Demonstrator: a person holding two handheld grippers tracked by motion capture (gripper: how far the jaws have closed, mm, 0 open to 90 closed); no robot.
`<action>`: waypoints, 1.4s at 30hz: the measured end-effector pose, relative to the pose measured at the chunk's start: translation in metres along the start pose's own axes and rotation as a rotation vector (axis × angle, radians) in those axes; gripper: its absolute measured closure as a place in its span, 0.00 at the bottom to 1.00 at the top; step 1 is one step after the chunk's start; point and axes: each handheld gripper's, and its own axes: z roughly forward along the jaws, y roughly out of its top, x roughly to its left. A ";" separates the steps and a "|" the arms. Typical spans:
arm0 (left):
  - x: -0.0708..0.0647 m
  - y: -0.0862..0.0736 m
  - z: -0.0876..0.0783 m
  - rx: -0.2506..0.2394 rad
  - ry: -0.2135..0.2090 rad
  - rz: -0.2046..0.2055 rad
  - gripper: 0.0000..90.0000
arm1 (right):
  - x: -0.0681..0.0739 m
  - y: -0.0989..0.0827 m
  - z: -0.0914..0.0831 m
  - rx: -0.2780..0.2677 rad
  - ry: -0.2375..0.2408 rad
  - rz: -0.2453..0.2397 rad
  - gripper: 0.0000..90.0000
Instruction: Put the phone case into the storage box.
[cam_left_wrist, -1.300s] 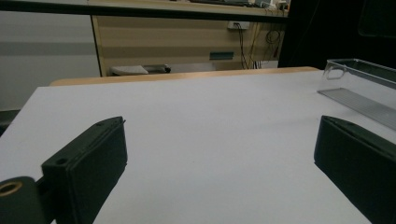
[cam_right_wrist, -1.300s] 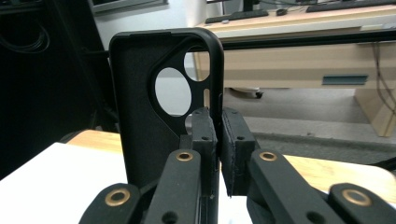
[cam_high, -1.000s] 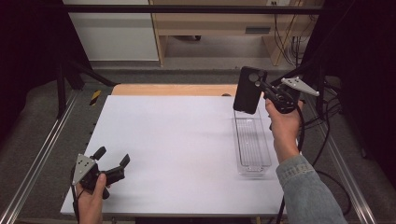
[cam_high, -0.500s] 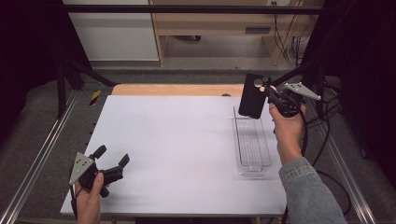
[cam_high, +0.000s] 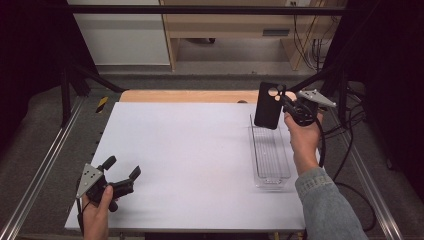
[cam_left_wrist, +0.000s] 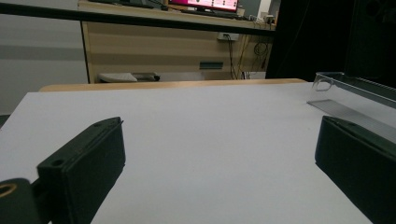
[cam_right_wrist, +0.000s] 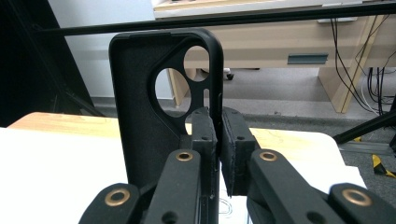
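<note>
The right gripper (cam_high: 281, 98) pinches a black phone case (cam_high: 268, 106) by its side edge, fingers (cam_right_wrist: 204, 135) pressed tight on the rim, and the case hangs upright at the upper right of the high view, above the far end of the clear tray (cam_high: 270, 176). To set it down well, it looks best to tip the case so its long side runs along the tray, lower it inside the walls, and release only once it rests on the floor of the tray. The left gripper (cam_high: 121, 174) waits at the lower left, over the white bench (cam_high: 190, 150), with its fingers spread and nothing between them.
</note>
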 end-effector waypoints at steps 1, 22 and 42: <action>0.000 0.000 0.000 -0.001 -0.002 0.000 0.02 | 0.001 -0.001 0.002 0.002 0.001 0.004 0.94; 0.002 -0.001 0.006 0.000 -0.013 0.029 0.01 | -0.007 -0.015 0.028 0.052 -0.063 0.016 0.94; -0.002 -0.003 0.011 0.034 -0.033 0.056 0.01 | -0.008 -0.027 0.044 0.090 -0.088 -0.001 0.94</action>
